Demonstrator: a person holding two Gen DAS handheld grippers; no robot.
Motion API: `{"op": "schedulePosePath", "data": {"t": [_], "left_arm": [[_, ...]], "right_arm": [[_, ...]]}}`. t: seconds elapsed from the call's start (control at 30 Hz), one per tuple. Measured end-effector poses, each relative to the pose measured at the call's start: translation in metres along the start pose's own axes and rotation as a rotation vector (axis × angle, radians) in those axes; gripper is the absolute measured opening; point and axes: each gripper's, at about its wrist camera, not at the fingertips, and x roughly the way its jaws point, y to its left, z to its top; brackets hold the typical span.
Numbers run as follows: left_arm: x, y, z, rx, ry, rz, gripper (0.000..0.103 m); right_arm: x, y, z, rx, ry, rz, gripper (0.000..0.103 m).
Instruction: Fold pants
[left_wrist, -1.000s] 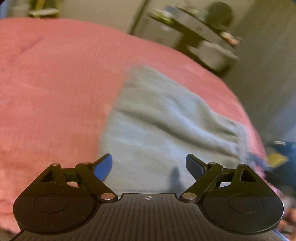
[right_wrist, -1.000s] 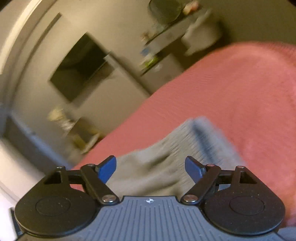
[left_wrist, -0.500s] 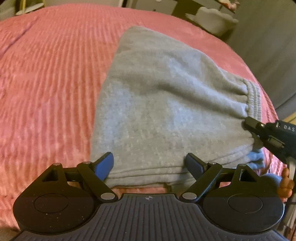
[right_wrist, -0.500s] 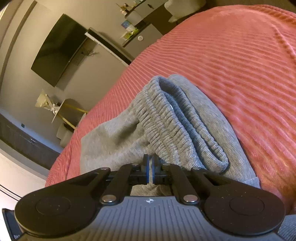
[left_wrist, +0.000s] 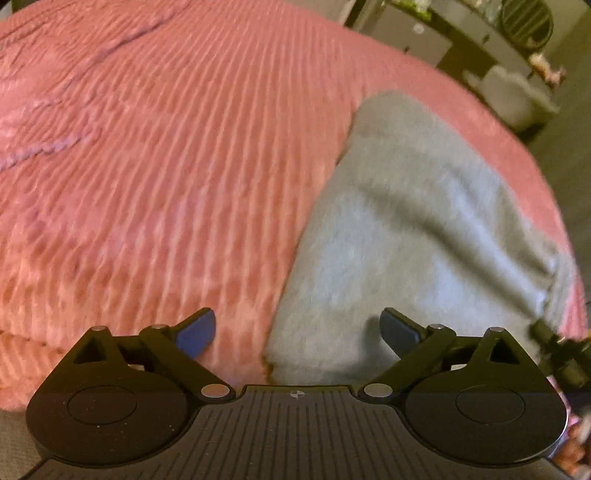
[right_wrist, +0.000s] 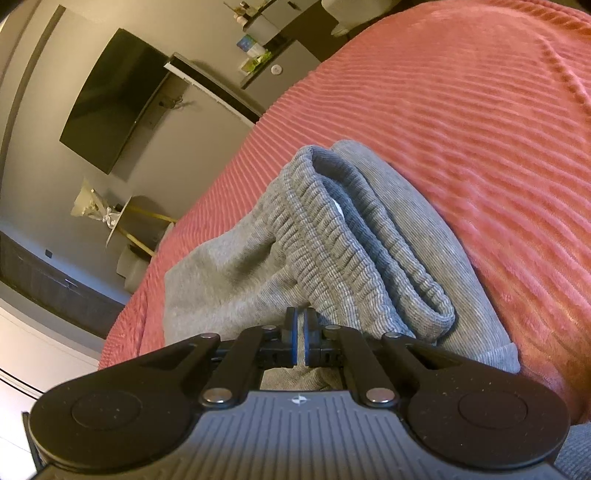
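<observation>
The right tool (right_wrist: 300, 334) has clamped the pants (right_wrist: 332, 236) waistband; the left tool (left_wrist: 297, 328), just widening, gapes empty.

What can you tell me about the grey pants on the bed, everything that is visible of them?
The grey pants look like soft fleece sweatpants, folded into a stack of several layers on the pink ribbed bedspread. The ribbed elastic waistband lies on top in doubled loops. The right gripper is closed at the near edge by the waistband; whether it pinches fabric cannot be seen. In the left wrist view the pants show a diagonal crease, and the left gripper stands open over their near corner.
</observation>
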Motion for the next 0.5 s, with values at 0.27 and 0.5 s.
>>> {"op": "schedulePosePath", "data": {"t": [0.27,0.5], "left_arm": [[0.008,-0.046,0.017,0.185,-0.016,-0.259,0.099],[0.037,-0.039,0.024,0.179,-0.045,-0.104,0.087]], "right_arm": [[0.001,0.006,0.0,-0.024,0.006,-0.005,0.01],[0.002,0.03,-0.007,-0.189,0.024,0.048,0.067]]}}
